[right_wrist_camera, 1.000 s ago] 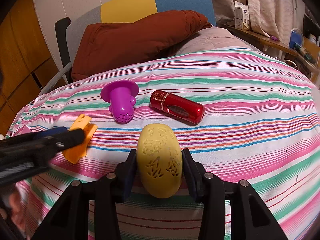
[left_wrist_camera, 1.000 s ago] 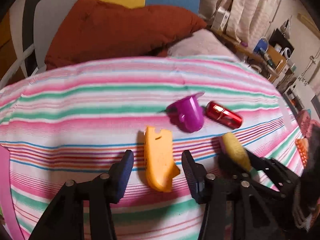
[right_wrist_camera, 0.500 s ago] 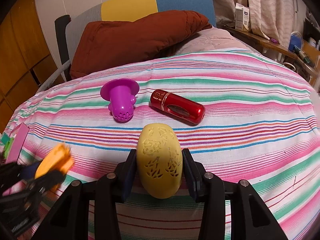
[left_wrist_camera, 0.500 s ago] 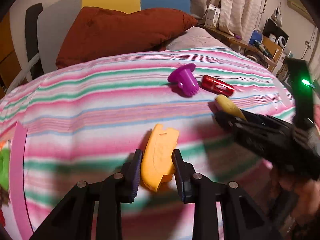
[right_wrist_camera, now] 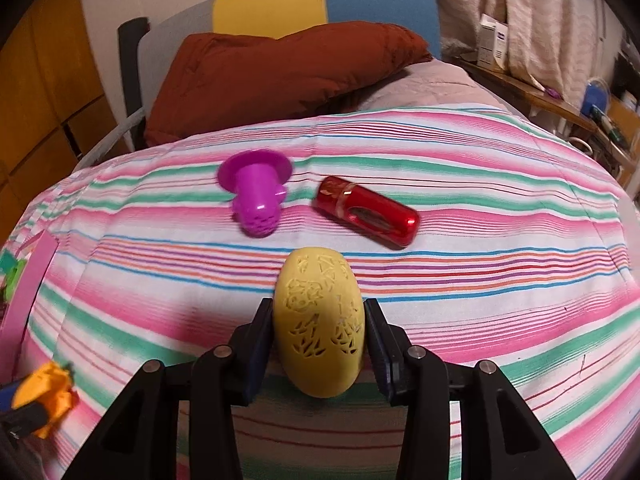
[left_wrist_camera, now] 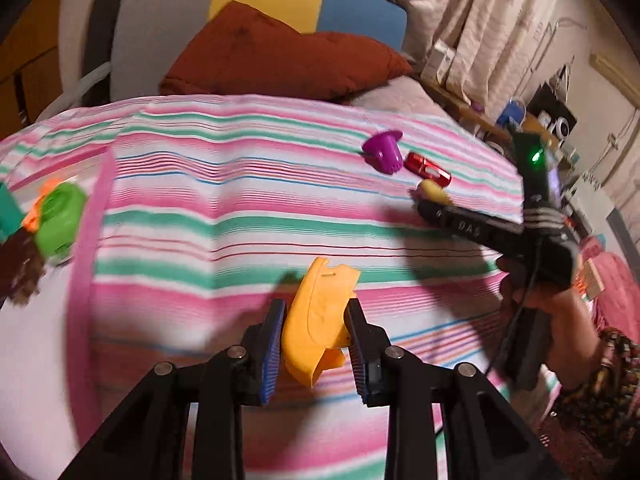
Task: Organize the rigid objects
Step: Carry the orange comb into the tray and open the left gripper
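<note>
While the pink-and-green striped bedsheet [right_wrist_camera: 480, 184] fills both frames, your right gripper [right_wrist_camera: 320, 332] clamps the yellow carved plastic oval [right_wrist_camera: 320, 320] at lower centre. Your left gripper [left_wrist_camera: 316, 340] pinches the orange flat plastic piece [left_wrist_camera: 320, 312], lower centre. Purple flanged strainer [right_wrist_camera: 256, 196] and red metallic cylinder [right_wrist_camera: 366, 212] lie mid-frame, near each other, apart.

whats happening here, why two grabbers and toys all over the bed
A person is sorting small plastic items on a striped bedspread with a handheld gripper in each hand. The left gripper is shut on an orange plastic piece. The right gripper is shut on a yellow perforated oval shell. A purple flanged cup and a red metallic capsule lie loose on the spread. At the left edge is a pink-rimmed tray holding a green item among others.
</note>
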